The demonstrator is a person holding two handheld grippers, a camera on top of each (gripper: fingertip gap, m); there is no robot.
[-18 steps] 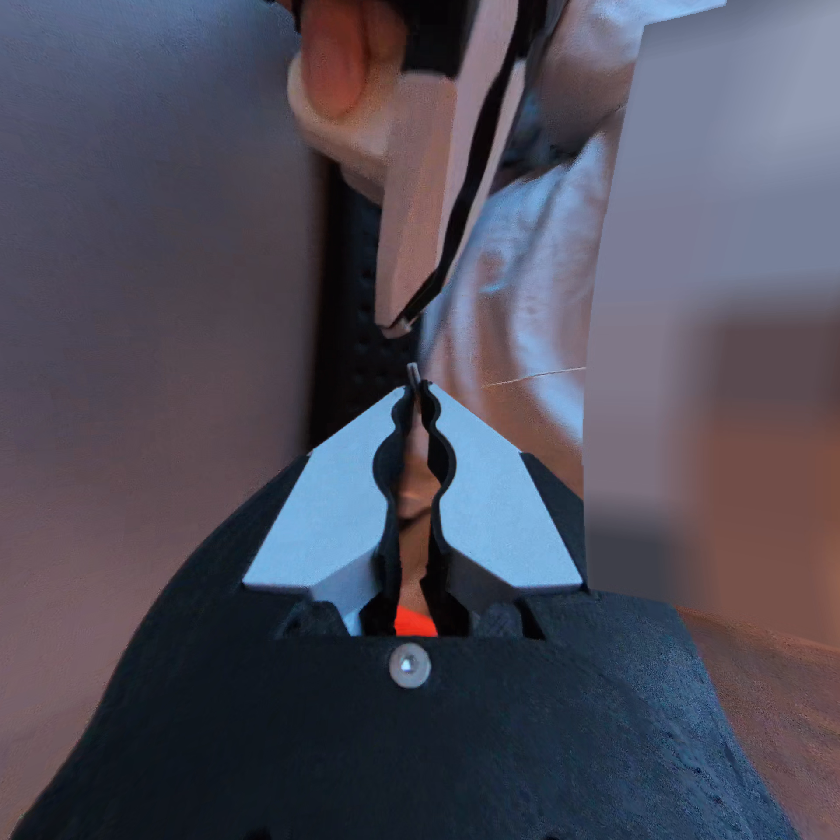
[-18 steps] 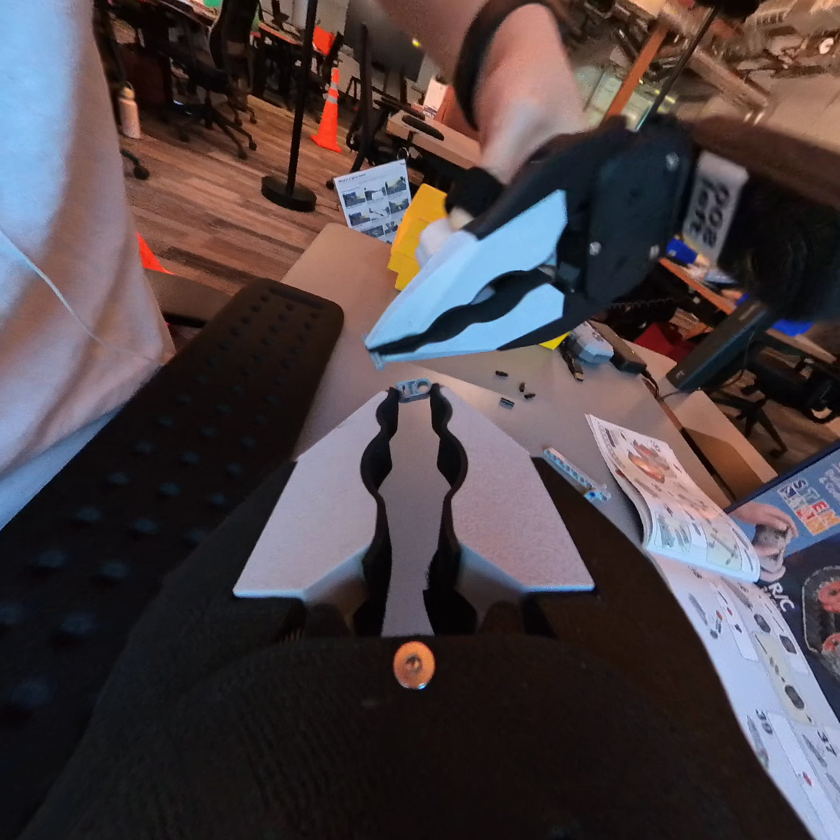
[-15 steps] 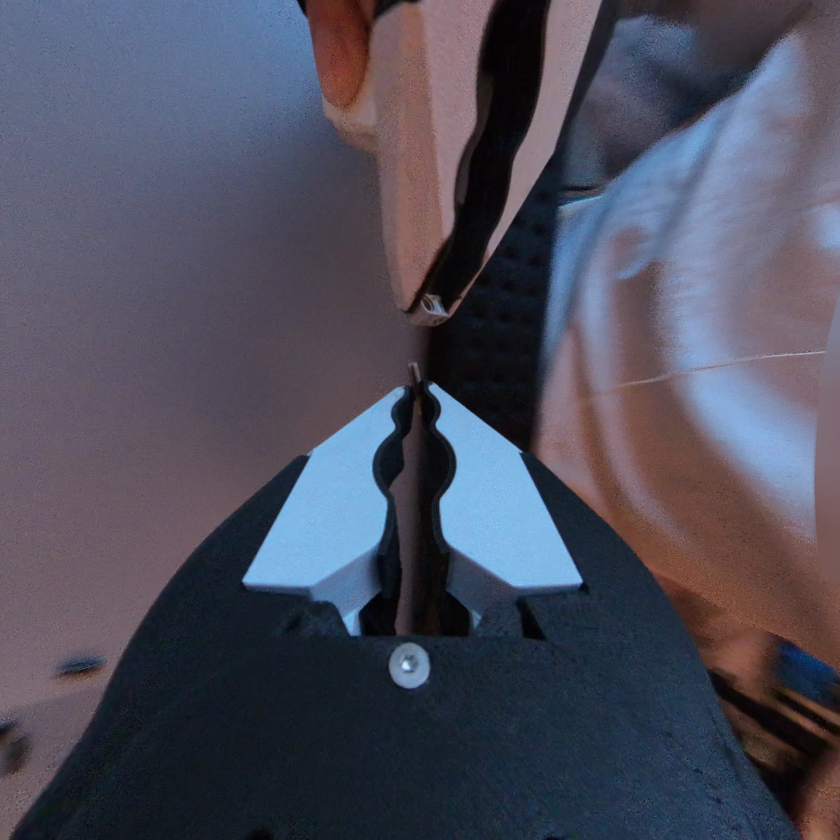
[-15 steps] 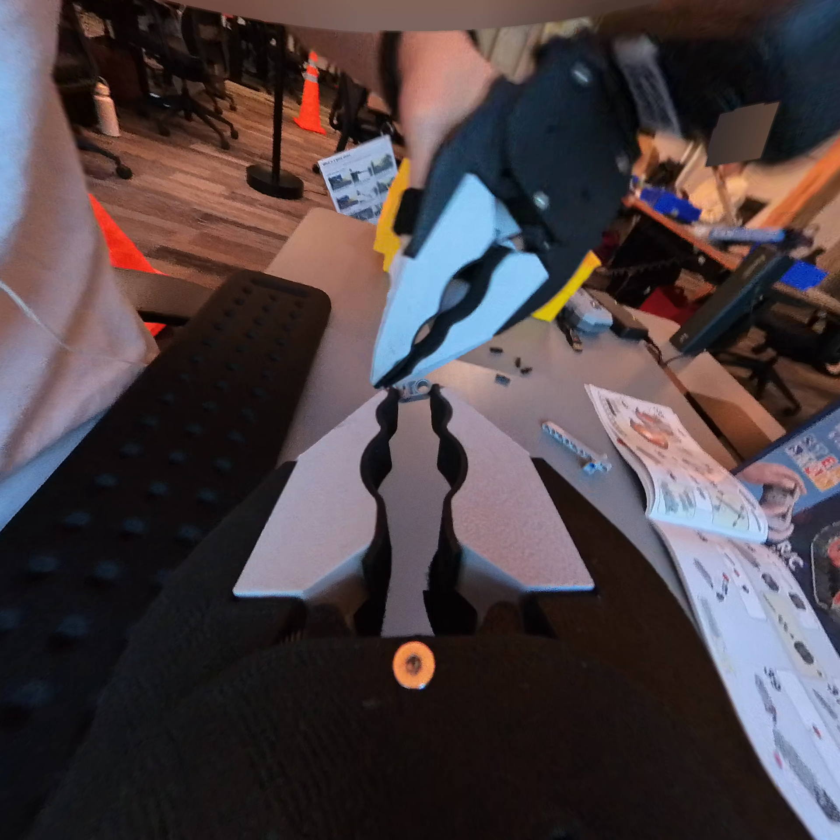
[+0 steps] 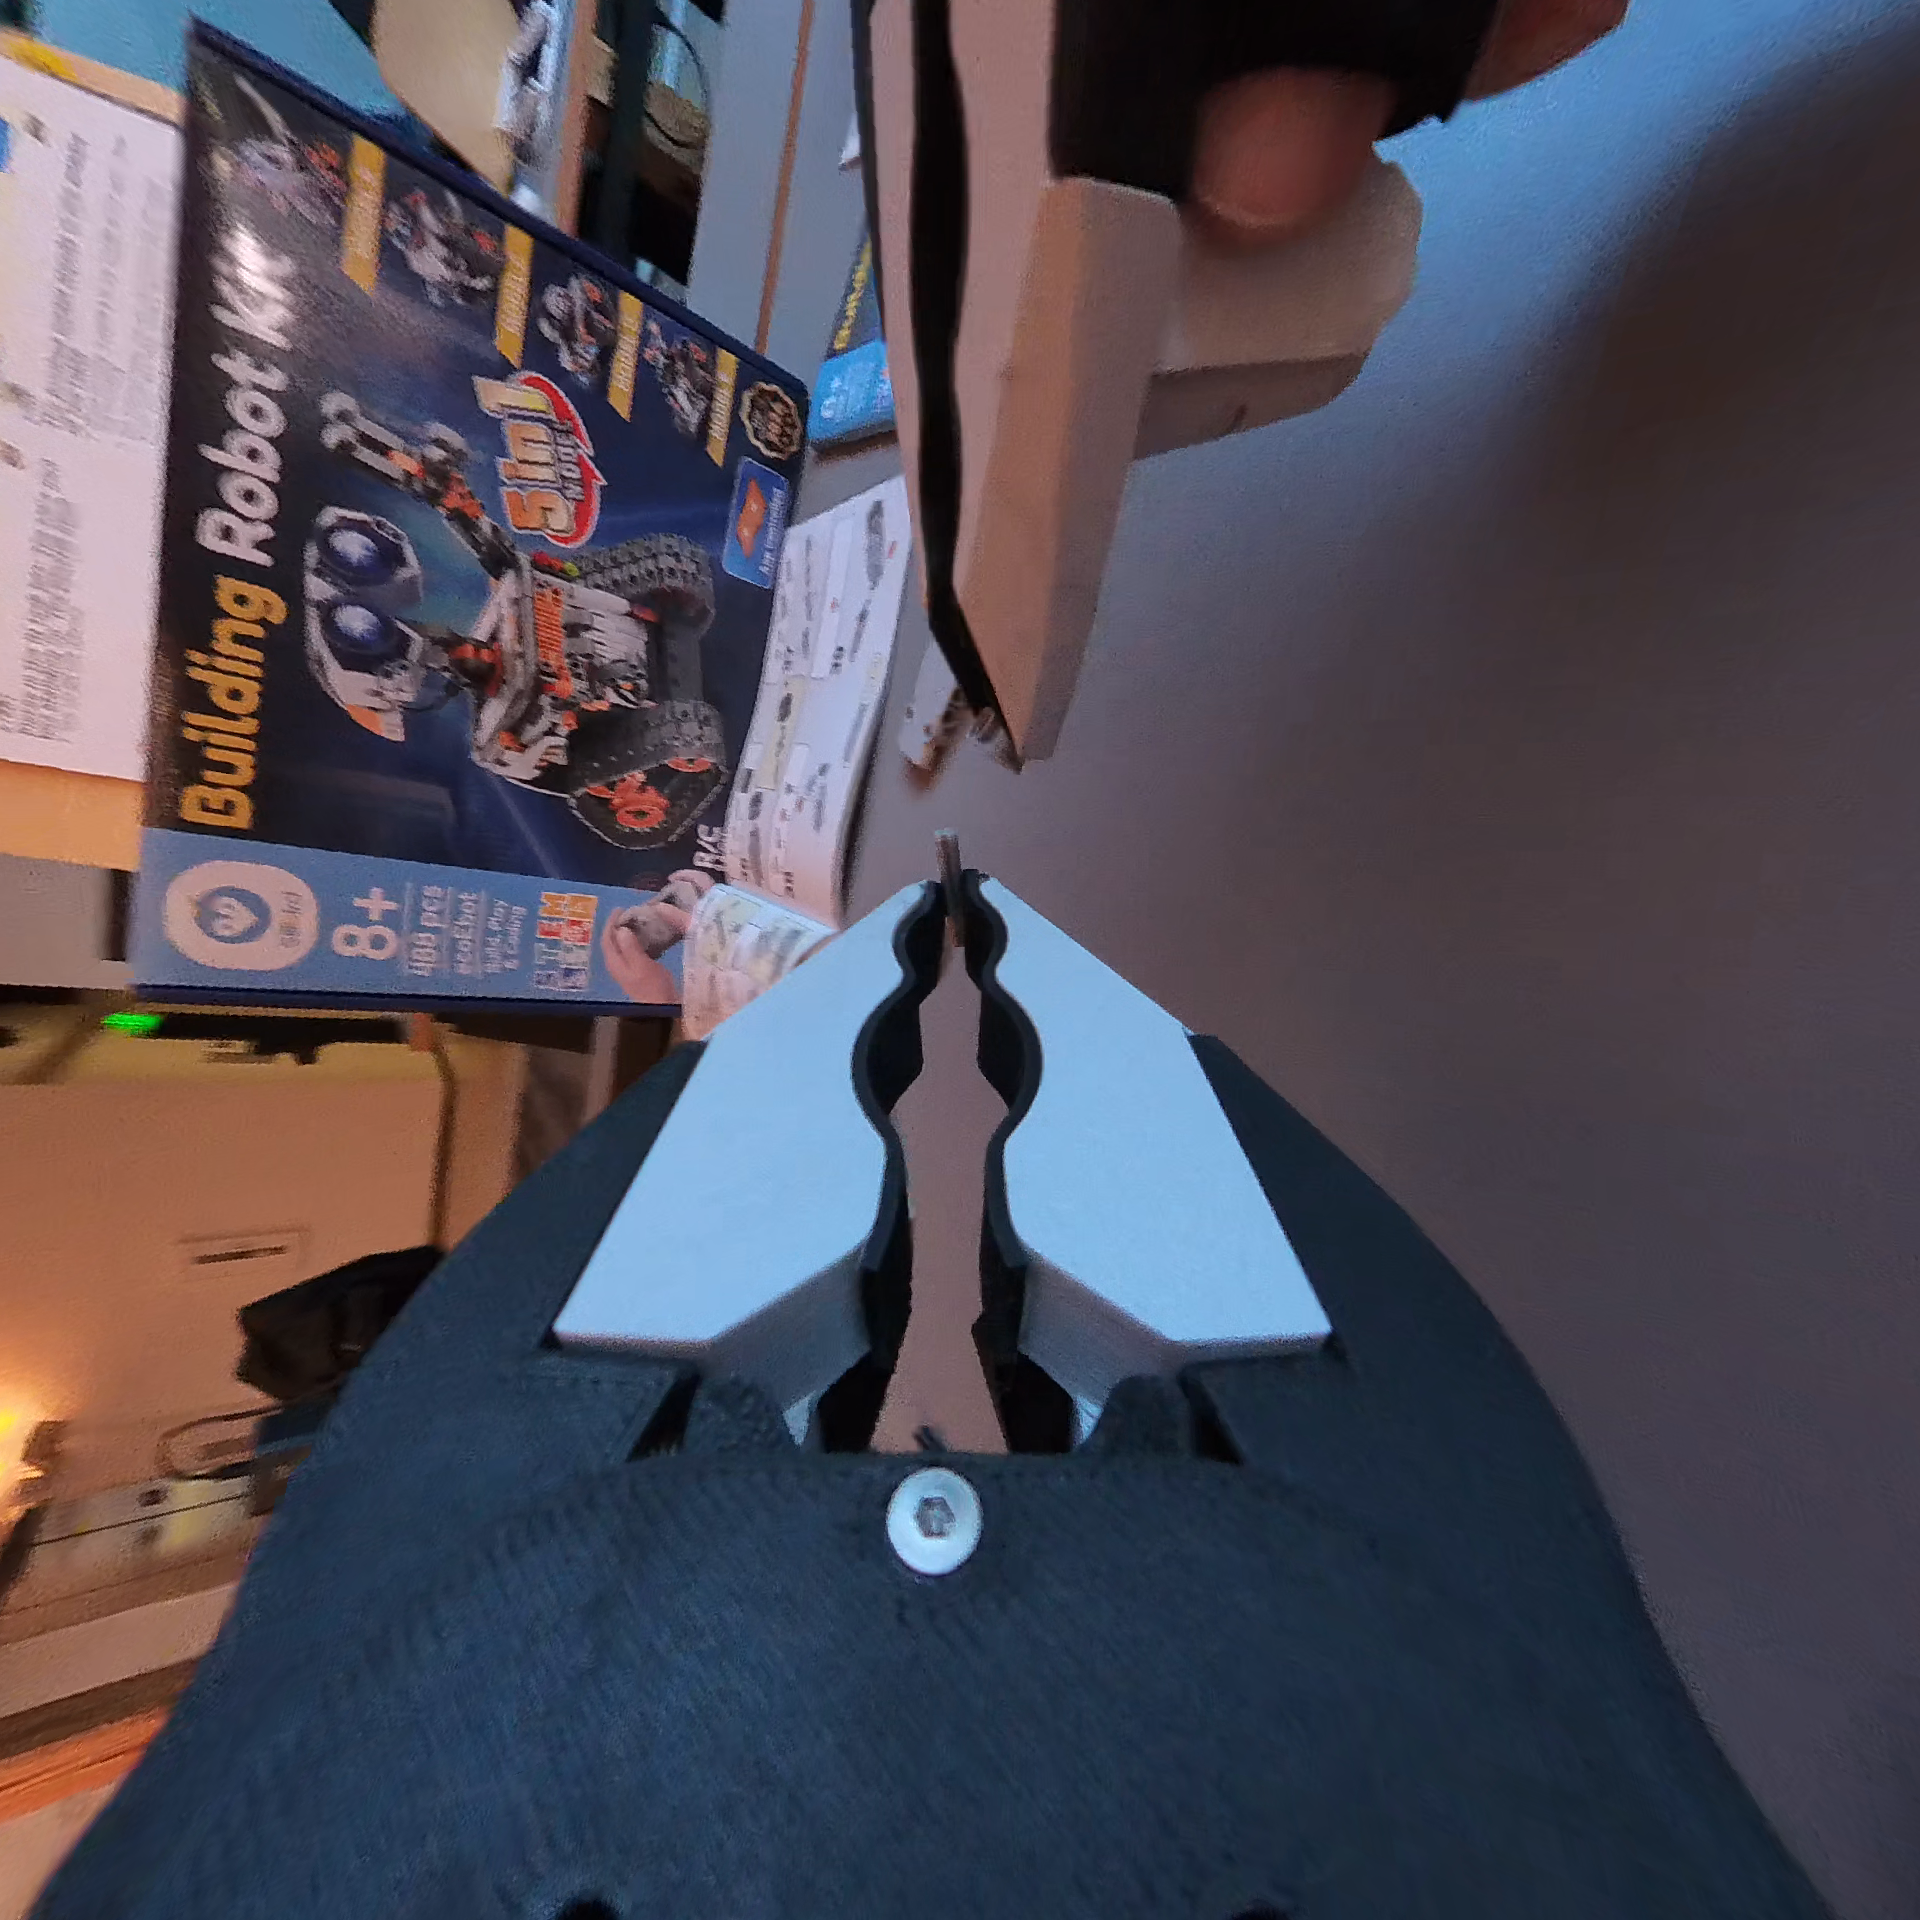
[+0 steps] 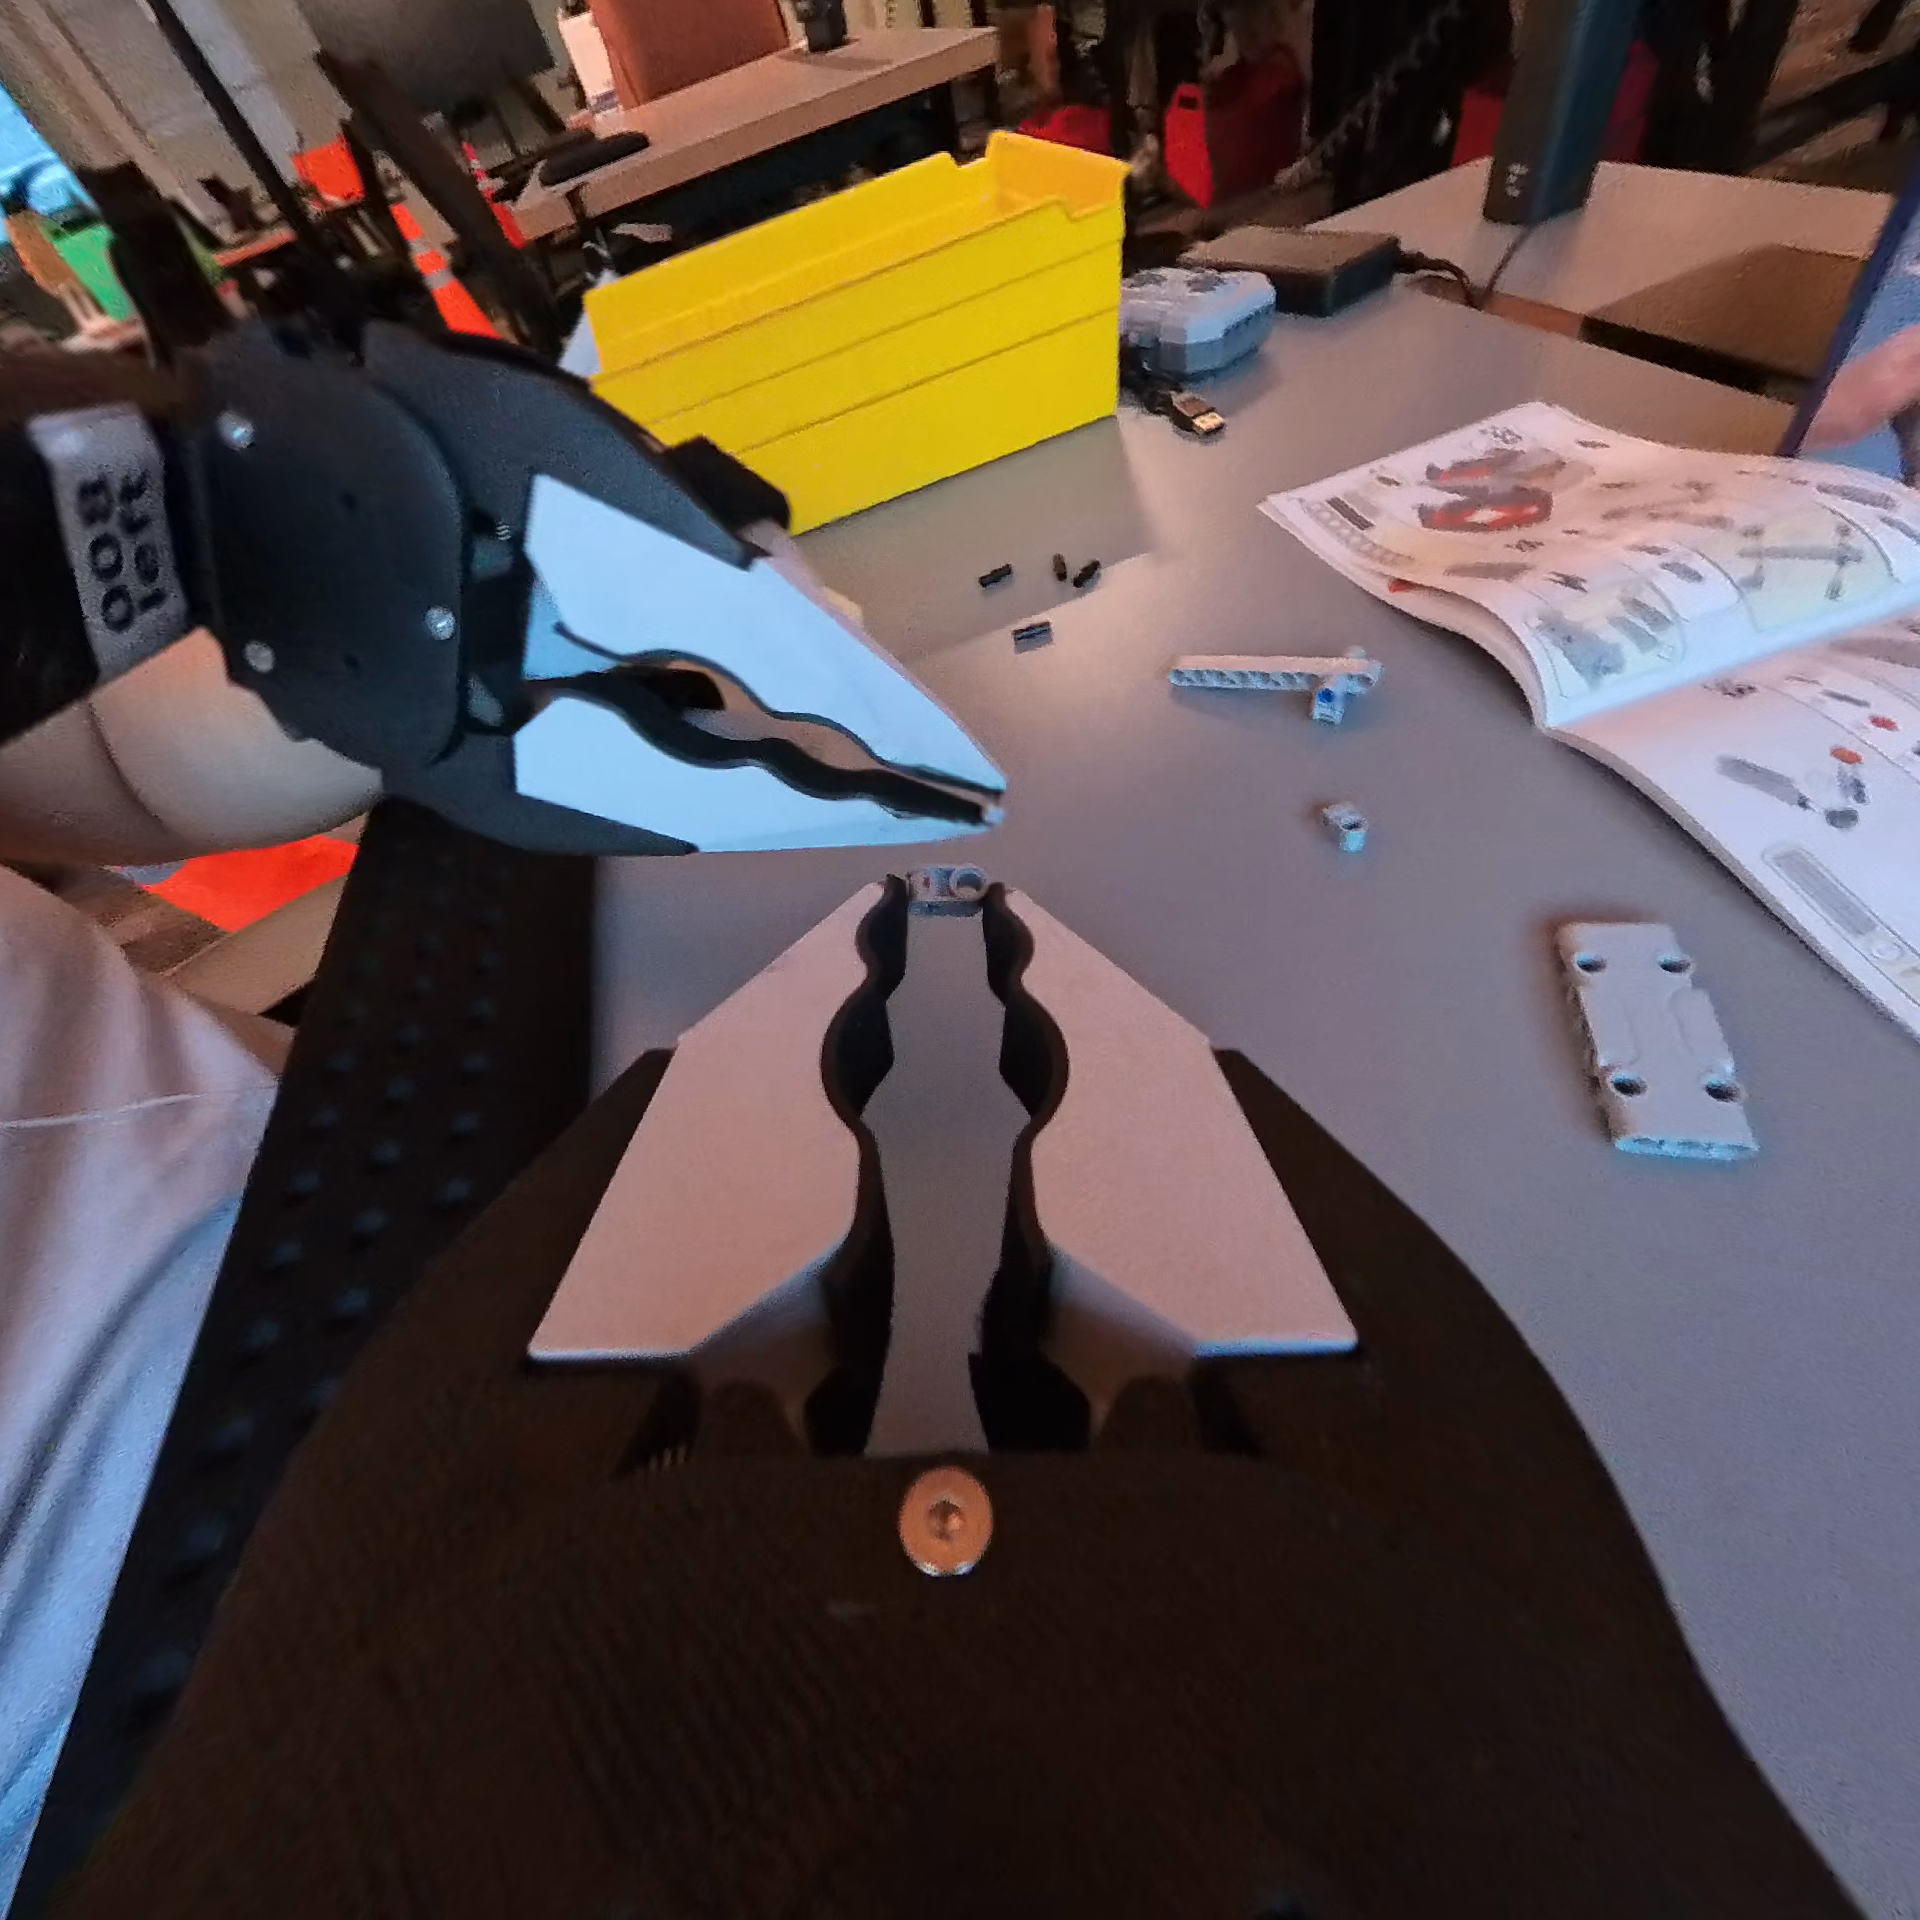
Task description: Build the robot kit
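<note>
Left gripper [image 5: 948,891] pinches a thin grey metal pin [image 5: 945,858]; right gripper [image 6: 943,896] clamps a small grey two-hole plastic connector [image 6: 948,888] above the grey table [image 6: 1299,935], the pin's tip just beside the connector.

Grey table [image 6: 1247,914] bears yellow bin [image 6: 883,343], booklet [image 6: 1662,623], grey plate [image 6: 1652,1049].

Lighting: dim, bluish in the left wrist view; brighter and even in the right. Motion blur is seen on the box [image 5: 457,582] and booklet [image 6: 1621,623]. Edges are bent by wide-angle distortion. Background softened.
</note>
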